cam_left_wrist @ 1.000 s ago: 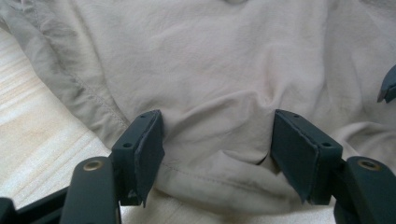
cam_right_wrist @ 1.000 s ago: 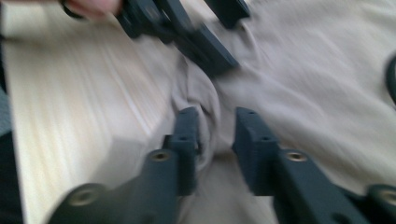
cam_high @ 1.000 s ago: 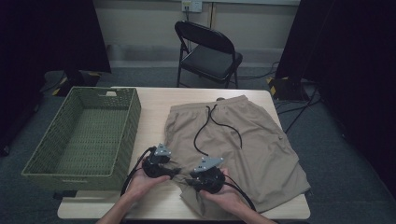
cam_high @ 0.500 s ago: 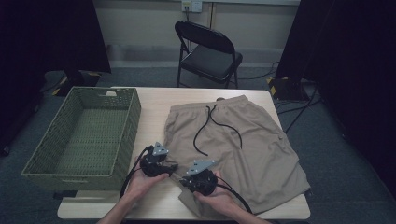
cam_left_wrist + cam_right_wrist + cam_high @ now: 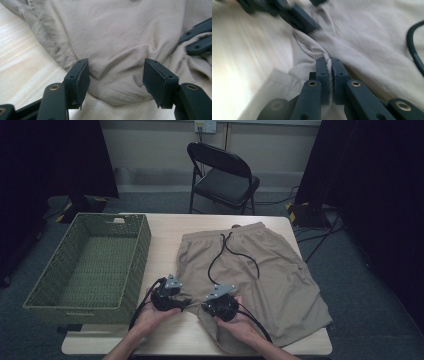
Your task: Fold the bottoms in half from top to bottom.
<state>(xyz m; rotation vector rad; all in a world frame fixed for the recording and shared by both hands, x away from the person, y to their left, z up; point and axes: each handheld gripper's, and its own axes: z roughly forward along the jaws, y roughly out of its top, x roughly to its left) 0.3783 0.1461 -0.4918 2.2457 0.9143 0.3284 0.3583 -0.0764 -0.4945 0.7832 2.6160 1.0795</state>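
Note:
Beige shorts (image 5: 260, 265) with a dark drawstring (image 5: 235, 252) lie flat on the table. Both grippers sit at the shorts' near left leg hem. My left gripper (image 5: 187, 302) is open; in the left gripper view its jaws (image 5: 116, 80) straddle the hem fold (image 5: 110, 87) without pressing it. My right gripper (image 5: 204, 309) has just been closing and is now shut on a pinched ridge of the shorts' fabric (image 5: 312, 47), seen between its jaws (image 5: 331, 65). The other gripper's jaws show at the edge of each gripper view (image 5: 197, 37) (image 5: 302, 18).
A green woven basket (image 5: 135, 250) stands on the left part of the wooden table (image 5: 165, 227), close to my left hand. A black folding chair (image 5: 225, 175) is behind the table. Bare tabletop lies between basket and shorts.
Both hands stay at the shorts' near left corner. The right gripper has shifted slightly, and the fabric beside it has bunched up a little.

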